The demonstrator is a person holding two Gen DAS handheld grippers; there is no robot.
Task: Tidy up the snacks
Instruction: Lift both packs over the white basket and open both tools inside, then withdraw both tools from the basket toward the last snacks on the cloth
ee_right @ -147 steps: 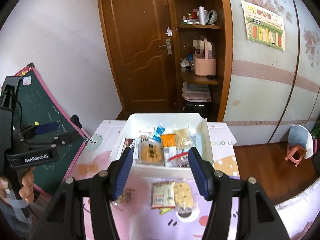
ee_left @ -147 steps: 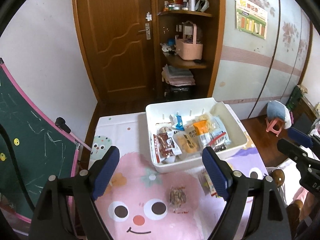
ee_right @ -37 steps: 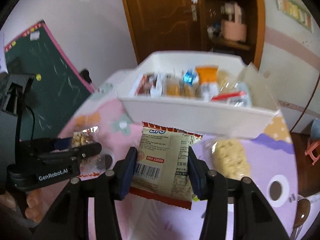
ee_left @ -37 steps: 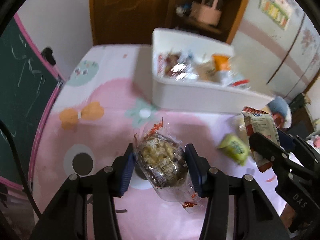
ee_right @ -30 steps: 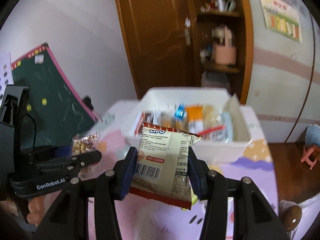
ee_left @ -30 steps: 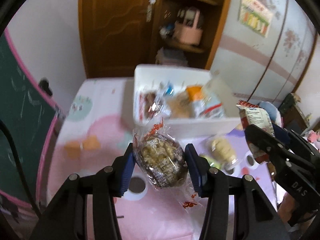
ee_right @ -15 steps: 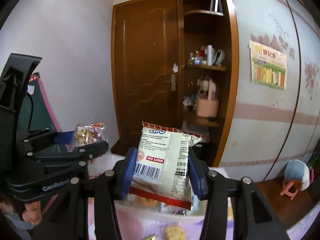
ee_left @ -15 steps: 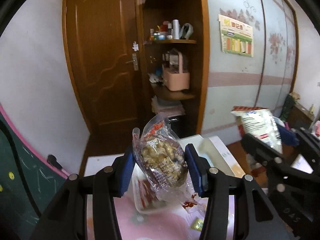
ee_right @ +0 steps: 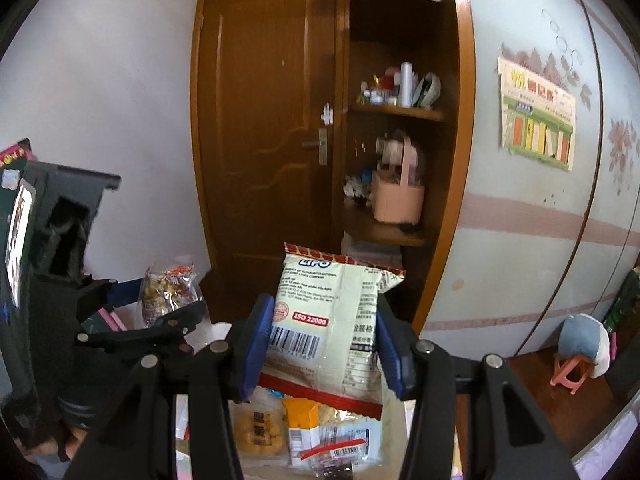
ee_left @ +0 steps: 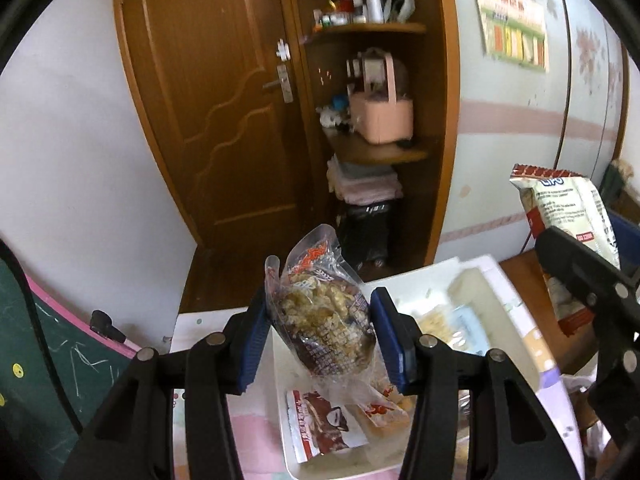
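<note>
My left gripper (ee_left: 320, 336) is shut on a clear bag of brown puffed snack (ee_left: 324, 320) and holds it up above the white bin (ee_left: 492, 280). My right gripper (ee_right: 322, 344) is shut on a cream LIPO biscuit packet (ee_right: 332, 320) with a red edge, held above the bin's snacks (ee_right: 308, 428). The biscuit packet also shows at the right of the left wrist view (ee_left: 560, 208). The clear bag shows at the left of the right wrist view (ee_right: 168, 292). The bin holds several packets, among them a brown chocolate one (ee_left: 320, 424).
A brown door (ee_left: 216, 112) and an open wooden shelf unit with a pink basket (ee_left: 382, 116) stand behind the table. A green chalkboard (ee_left: 36, 360) leans at the left. A small stool (ee_right: 572, 368) stands on the floor at the right.
Both grippers closed on their packets on the table, lifted them and carried them forward. They now hang over the bin, closer to it than half a second ago.
</note>
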